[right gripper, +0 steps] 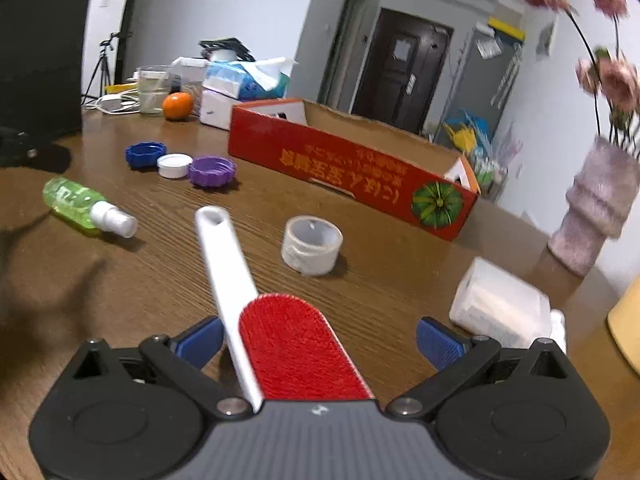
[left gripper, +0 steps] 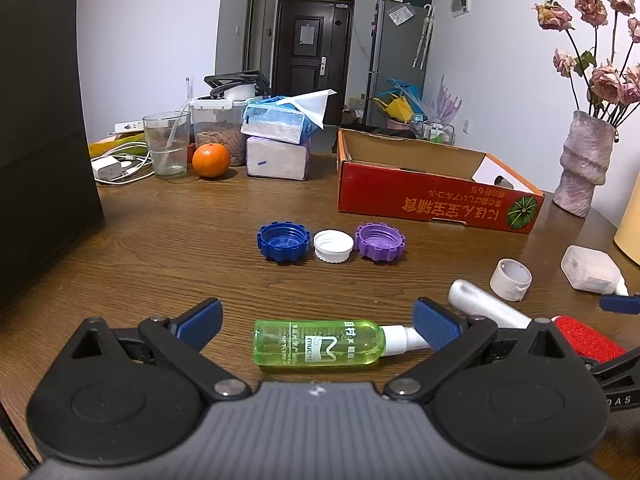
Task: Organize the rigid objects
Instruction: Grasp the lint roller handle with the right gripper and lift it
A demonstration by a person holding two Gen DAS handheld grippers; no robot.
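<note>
Between wide right jaws: lint brush (right gripper: 296, 344), untouched; left jaws wide around green bottle (left gripper: 320, 342).

desk (left gripper: 200, 240): brown wood grain
orange (left gripper: 211, 160): on the desk, just beside the drinking glass
drinking glass (left gripper: 166, 144): clear, upright, with a straw leaning inside
tissue packs (left gripper: 278, 140): two stacked, a white sheet sticking up from the top one
charger and cable (left gripper: 116, 166): white, coiled left of the glass
vase (left gripper: 586, 162): pale, ridged, at the desk's right edge, holding dried pink roses (left gripper: 600, 40)
black panel (left gripper: 40, 120): tall, upright, on the left
door (left gripper: 310, 54): dark, closed, in the far wall
refrigerator (left gripper: 400, 48): grey, right of the door
</note>
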